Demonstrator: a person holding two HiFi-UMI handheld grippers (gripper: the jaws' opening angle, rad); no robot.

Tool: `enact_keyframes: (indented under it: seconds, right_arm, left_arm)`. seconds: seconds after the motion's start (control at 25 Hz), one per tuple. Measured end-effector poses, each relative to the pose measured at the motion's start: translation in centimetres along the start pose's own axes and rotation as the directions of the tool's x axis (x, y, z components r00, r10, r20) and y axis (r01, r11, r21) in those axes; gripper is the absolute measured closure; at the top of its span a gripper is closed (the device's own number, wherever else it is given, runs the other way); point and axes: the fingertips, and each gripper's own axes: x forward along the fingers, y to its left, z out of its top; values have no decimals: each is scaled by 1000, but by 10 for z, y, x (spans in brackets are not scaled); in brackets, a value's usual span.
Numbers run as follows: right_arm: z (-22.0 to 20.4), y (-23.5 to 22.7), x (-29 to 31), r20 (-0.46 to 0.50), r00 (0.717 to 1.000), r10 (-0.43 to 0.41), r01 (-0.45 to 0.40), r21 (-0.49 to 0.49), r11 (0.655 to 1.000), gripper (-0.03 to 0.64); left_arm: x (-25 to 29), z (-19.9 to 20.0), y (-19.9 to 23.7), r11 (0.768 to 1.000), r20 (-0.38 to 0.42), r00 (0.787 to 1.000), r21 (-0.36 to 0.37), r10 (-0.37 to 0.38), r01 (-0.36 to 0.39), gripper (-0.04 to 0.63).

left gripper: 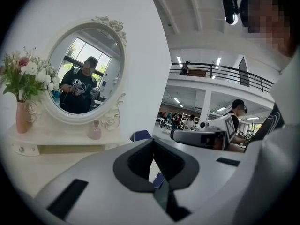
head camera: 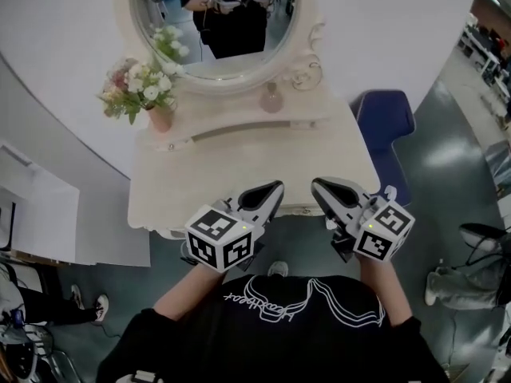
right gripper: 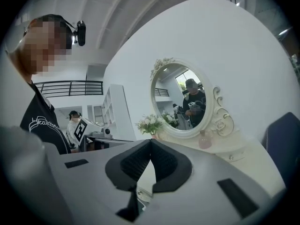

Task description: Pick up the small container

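The small container is a pale pink bottle with a round stopper. It stands on the raised shelf of a cream dressing table, just below the oval mirror. It also shows as a pink bottle in the left gripper view and as the same bottle in the right gripper view. My left gripper and right gripper hover side by side over the table's near edge, well short of the container. Both are shut and hold nothing; the left gripper's and the right gripper's jaw tips meet.
A pink vase of flowers stands at the shelf's left end. A blue chair sits beside the table on the right. A white wall curves behind the mirror, and the mirror reflects the person with both grippers.
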Motion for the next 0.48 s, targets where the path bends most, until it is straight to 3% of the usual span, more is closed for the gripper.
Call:
enact_keyframes:
  seconds: [0.48]
  right_arm:
    - [26,-53,64,8,997,75,-75,-2,997,609]
  left_arm:
    - [39,34,72,999,14,999,-7,42,-42,592]
